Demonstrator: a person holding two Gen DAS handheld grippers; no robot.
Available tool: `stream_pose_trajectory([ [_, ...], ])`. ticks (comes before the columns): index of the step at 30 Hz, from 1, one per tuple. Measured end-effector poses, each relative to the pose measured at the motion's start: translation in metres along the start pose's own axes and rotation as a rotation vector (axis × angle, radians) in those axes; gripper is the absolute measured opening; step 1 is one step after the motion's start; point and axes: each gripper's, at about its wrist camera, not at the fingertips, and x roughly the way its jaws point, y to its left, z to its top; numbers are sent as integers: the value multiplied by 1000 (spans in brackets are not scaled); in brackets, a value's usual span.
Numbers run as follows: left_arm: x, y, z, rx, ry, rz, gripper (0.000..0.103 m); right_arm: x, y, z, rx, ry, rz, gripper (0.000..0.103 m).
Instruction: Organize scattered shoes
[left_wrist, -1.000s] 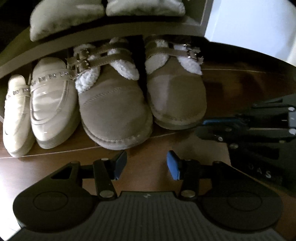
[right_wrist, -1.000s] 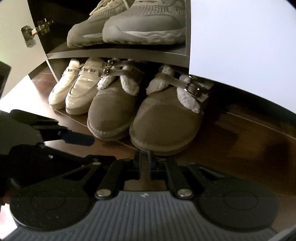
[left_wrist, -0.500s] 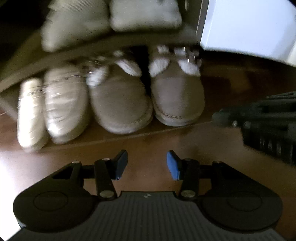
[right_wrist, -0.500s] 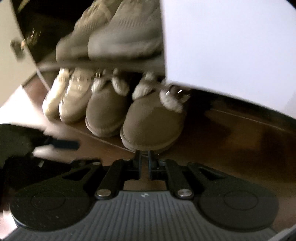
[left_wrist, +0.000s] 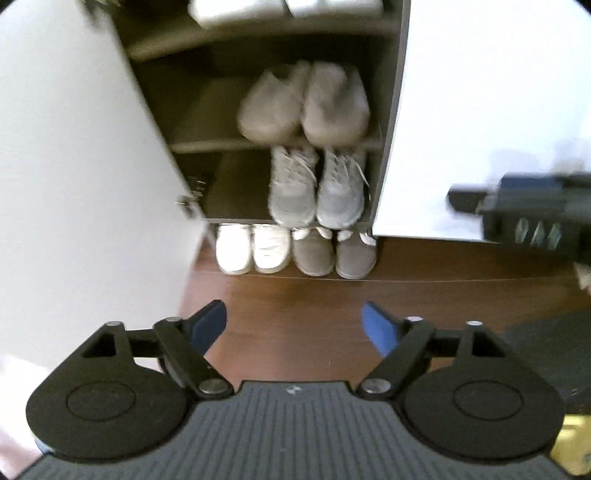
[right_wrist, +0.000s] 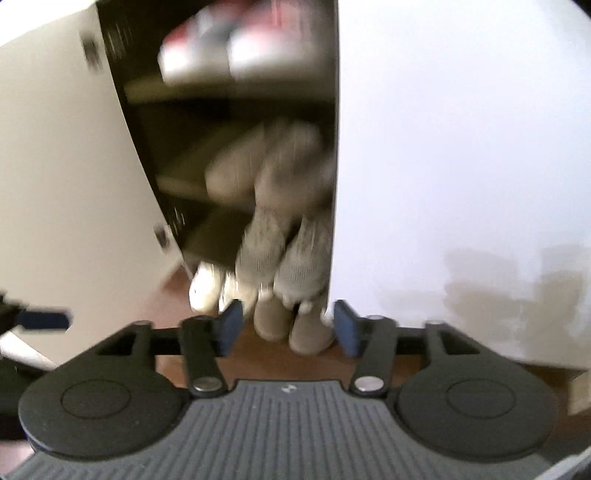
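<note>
Left gripper (left_wrist: 294, 328): matte black linkage arms, two round black housings with embossed circles, silver pivot screws, grey ribbed base plate with small white logo. Finger pads (left_wrist: 376, 326) bright blue, wedge-shaped.

Right gripper (right_wrist: 288, 325): same build, black arms, silver screws, grey ribbed plate, darker blue pads (right_wrist: 232, 319). From left view its side shows black, blurred, pale markings illegible.
</note>
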Motion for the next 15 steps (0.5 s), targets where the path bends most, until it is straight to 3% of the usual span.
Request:
stream_pose_trajectory([
  [5,-92,21,3,-62,10,-60,83,-126,24,35,60,-60,-75,67],
  [9,-165,47,-2,-19,-14,-96,84,-201,68,26,89,-96,-136,70],
  [11,-207,69,-10,20,-36,-82,91,-238,98,17,111,-113,-168,77],
  [15,-256,96,-25,60,-94,-71,96,-291,141,3,158,-155,-199,82],
])
